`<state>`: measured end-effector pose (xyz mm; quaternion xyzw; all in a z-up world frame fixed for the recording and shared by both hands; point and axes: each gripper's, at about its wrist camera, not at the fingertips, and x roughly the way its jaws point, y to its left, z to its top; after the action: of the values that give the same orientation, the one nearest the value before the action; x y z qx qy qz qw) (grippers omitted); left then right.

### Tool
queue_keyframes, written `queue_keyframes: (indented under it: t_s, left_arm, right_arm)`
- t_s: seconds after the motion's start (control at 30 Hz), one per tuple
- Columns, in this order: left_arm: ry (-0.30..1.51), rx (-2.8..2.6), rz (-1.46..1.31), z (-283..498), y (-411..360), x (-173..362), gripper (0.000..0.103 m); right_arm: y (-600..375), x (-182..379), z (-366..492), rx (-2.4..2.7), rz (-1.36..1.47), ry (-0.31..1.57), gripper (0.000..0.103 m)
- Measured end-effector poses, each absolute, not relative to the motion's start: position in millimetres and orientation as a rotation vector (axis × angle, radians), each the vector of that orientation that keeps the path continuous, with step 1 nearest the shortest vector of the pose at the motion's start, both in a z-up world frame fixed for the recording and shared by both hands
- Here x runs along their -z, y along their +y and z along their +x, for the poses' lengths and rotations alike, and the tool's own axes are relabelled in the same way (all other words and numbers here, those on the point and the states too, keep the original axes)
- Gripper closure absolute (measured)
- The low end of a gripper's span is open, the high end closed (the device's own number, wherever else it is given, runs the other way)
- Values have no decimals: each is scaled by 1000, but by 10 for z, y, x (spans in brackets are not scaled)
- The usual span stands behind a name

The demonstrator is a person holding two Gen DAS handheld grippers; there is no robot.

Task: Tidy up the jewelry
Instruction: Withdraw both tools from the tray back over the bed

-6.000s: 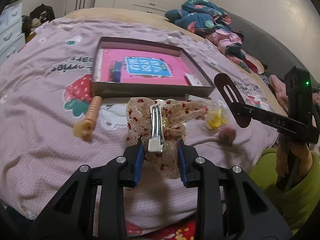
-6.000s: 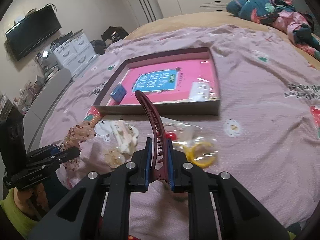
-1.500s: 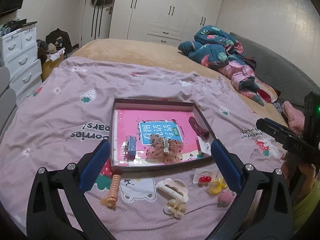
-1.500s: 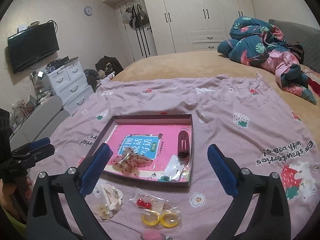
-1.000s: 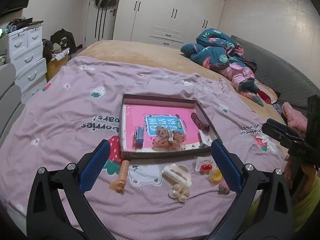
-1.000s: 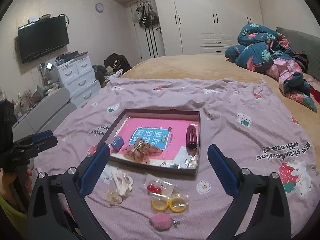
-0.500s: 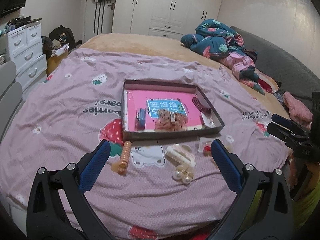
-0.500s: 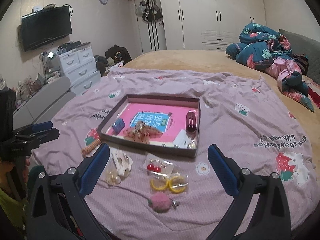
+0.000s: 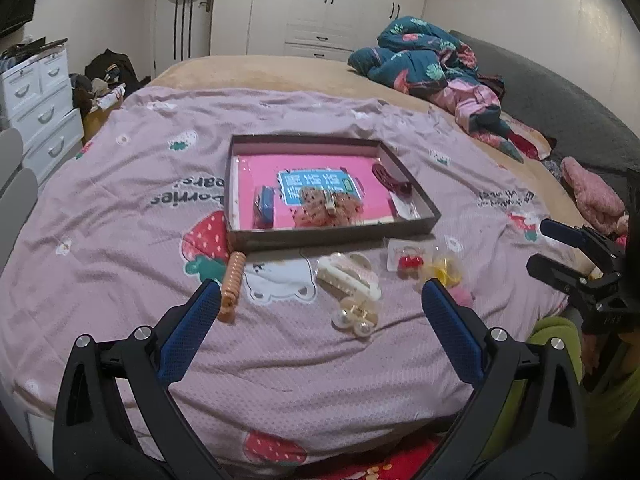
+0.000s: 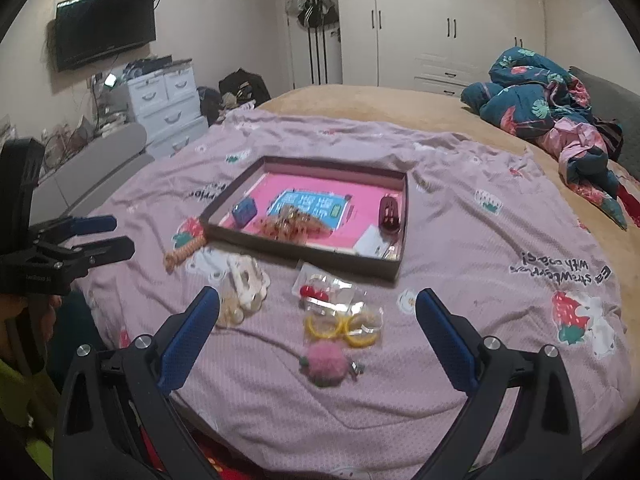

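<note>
**On the bedspread: half the pile is still outside the box**

Over the near edge of the bed we've got both grippers pulled back and empty — left gripper (image 9: 316, 304) with its jaws spread wide, right gripper (image 10: 318, 312) the same, nothing pinched in either.

Inside the tray (image 9: 332, 236) sit the blue clip (image 9: 264, 204), the lace bow (image 9: 326, 208) and the dark red claw clip (image 9: 390, 178). Loose on the blanket, just in front of the tray's near wall: the orange coil tie (image 9: 231, 286), the white hair clip (image 9: 348, 276), the pearl piece (image 9: 354, 318), the cherry pair in its packet (image 10: 314, 292), the yellow hoops (image 10: 342, 326) and the pink pom-pom (image 10: 326, 362).

What the next grab turns on, we reckon: the pom-pom lies dead ahead of the right jaws, close in, so that hand is nearer for it and the hoops. The white clip and pearls sit ahead of the left jaws, slightly right of centre; the clip's long axis runs diagonally, so we'd want to twist the left wrist to close across its width.
</note>
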<state>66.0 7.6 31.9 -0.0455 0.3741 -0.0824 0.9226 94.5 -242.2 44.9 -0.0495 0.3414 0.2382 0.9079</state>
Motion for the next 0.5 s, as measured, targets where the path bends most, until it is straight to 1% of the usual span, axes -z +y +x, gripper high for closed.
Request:
queue_keyframes:
  t_s: [0.5]
  left_arm:
    - [860,216,-39,607,-142,13,9]
  right_arm:
    - [-2449,-30,794,-504,-151,804,5]
